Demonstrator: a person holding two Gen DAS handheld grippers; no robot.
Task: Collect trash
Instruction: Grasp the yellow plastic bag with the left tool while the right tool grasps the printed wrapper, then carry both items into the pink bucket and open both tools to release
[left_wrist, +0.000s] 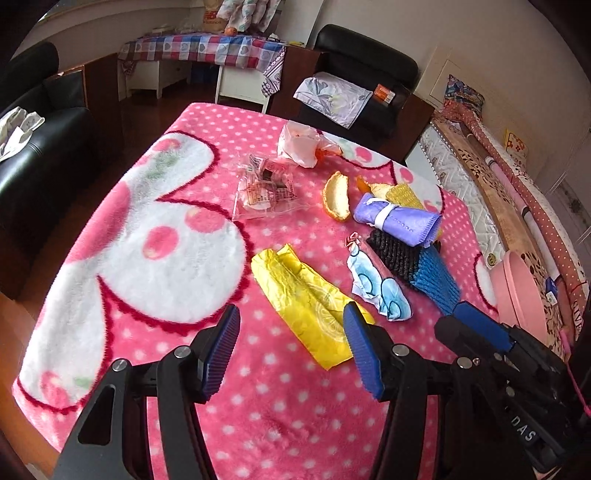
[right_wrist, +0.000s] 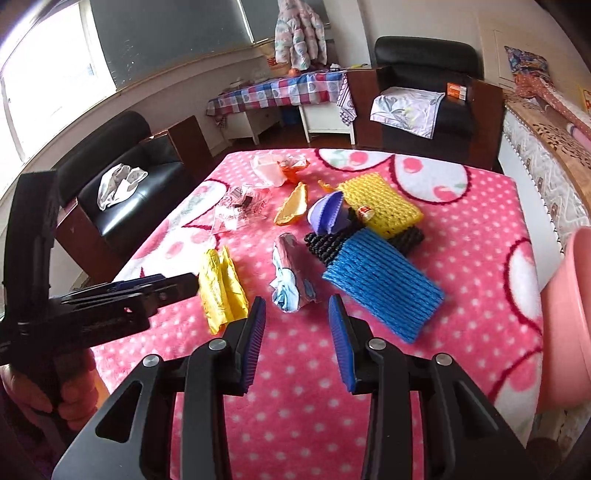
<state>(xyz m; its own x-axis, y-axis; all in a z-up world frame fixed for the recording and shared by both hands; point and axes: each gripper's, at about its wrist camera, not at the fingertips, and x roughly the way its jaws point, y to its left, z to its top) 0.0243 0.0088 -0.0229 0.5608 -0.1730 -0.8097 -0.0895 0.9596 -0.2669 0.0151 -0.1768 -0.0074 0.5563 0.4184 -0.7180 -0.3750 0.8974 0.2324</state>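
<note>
Showing "DAS" on right gripper (left_wrist: 476, 317) — clear wrapper (left_wrist: 266, 192) print perhaps unreadable.

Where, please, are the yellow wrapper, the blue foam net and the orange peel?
yellow wrapper (left_wrist: 303, 306): left wrist view, middle of the crinkled sheet.
blue foam net (right_wrist: 384, 286): right wrist view, centre of the mesh.
orange peel (left_wrist: 336, 197): left wrist view, pale inner side.
</note>
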